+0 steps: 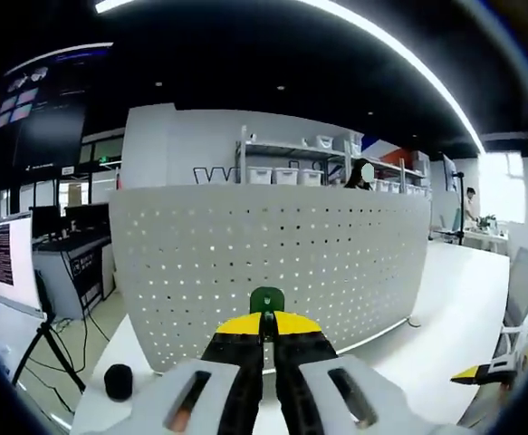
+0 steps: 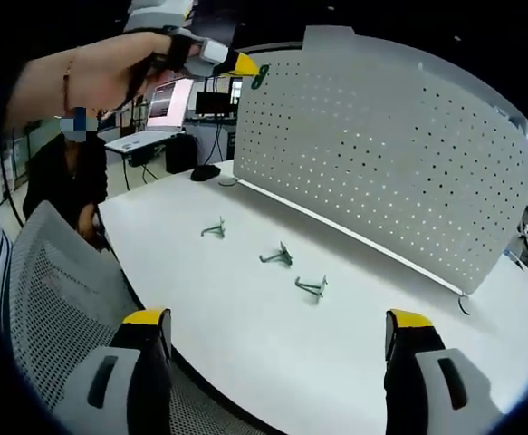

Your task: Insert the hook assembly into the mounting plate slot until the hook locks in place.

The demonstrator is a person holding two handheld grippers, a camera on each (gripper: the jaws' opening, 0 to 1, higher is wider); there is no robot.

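- Left gripper view: my left gripper (image 1: 265, 337) is clamped on a green hook (image 1: 266, 300), at 6 o'clock before the perforated mounting plate (image 1: 336, 263).
- Hook judged light, stiff, slippery; grip its shank.
- My right gripper (image 2: 277, 340) gapes wide, holding nothing; spare hooks (image 2: 276, 257) lie on the table (image 2: 354, 362).

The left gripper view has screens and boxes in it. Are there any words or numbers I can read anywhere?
None can be read.
Monitor at the left: lines of text, too small to read.
Dark hanging screen: small coloured tiles, blurred.
White bins on the shelf: no label legible.
Perforated panel: holes, no print.
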